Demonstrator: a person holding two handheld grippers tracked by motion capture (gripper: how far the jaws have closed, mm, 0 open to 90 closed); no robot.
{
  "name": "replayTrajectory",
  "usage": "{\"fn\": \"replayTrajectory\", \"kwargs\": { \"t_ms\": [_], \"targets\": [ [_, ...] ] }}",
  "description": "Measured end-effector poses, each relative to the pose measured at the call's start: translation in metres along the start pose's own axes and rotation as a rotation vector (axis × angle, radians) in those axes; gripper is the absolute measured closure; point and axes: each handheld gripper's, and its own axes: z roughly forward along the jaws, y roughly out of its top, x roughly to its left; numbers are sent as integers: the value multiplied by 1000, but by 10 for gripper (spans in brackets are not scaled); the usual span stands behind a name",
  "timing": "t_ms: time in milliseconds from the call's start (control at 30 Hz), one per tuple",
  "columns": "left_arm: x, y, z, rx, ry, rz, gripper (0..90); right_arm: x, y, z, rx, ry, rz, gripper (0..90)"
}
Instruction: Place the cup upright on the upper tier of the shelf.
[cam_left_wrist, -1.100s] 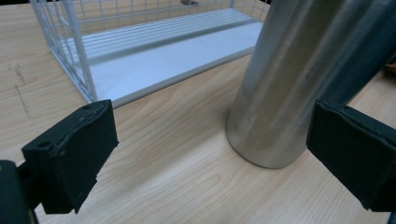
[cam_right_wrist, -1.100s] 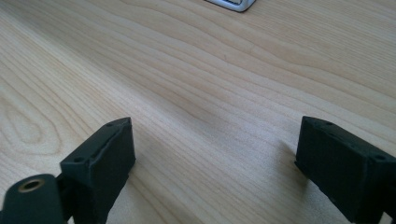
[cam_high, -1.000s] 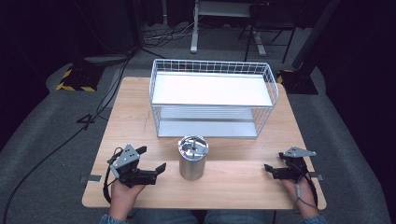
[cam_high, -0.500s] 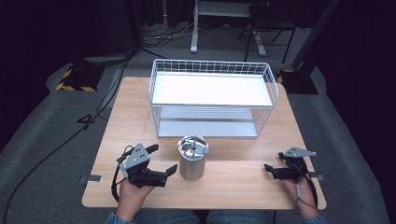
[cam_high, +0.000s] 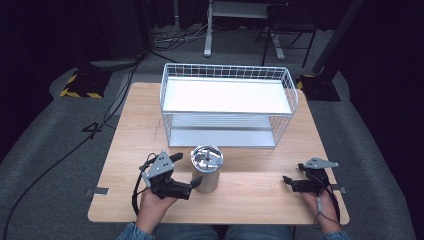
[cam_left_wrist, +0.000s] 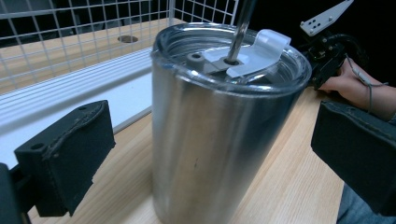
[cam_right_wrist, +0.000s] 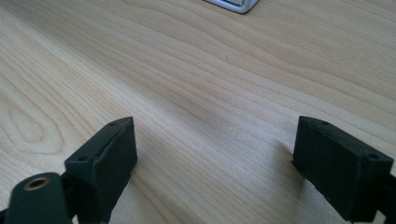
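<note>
Now the left gripper (cam_high: 186, 174) has slid up to the shiny cup (cam_high: 206, 169), jaws spread wide around it. Right gripper (cam_high: 289, 182) rests with jaws spread apart.

High view: fixed camera above the person's side, looking forward and down over the whole wooden table (cam_high: 260, 197) and wire rack (cam_high: 227, 105). Left gripper view: camera on the left gripper (cam_high: 186, 175), very near the steel tumbler (cam_left_wrist: 219, 126), facing across the table toward the right gripper (cam_left_wrist: 327, 51); tumbler, rack and table are shared with the high view. Right gripper view: low, close to the tabletop (cam_right_wrist: 224, 79), looking along the wood between its jaws.
</note>
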Motion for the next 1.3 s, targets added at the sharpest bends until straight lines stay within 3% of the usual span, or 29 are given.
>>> {"fn": "replayTrajectory", "kwargs": {
  "t_ms": [267,500,1100,1300],
  "targets": [
    [-1,1,19,10,-2,12,0,0,0,0,-1,-3,0,142],
    [-3,2,33,10,-29,16,0,0,0,0,-1,-8,4,144],
    [-3,-3,60,-28,-9,23,0,0,0,0,-3,-13,6,146],
    [-4,-6,65,-14,1,25,8,0,0,0,-3,-16,6,147]
  ]
}}
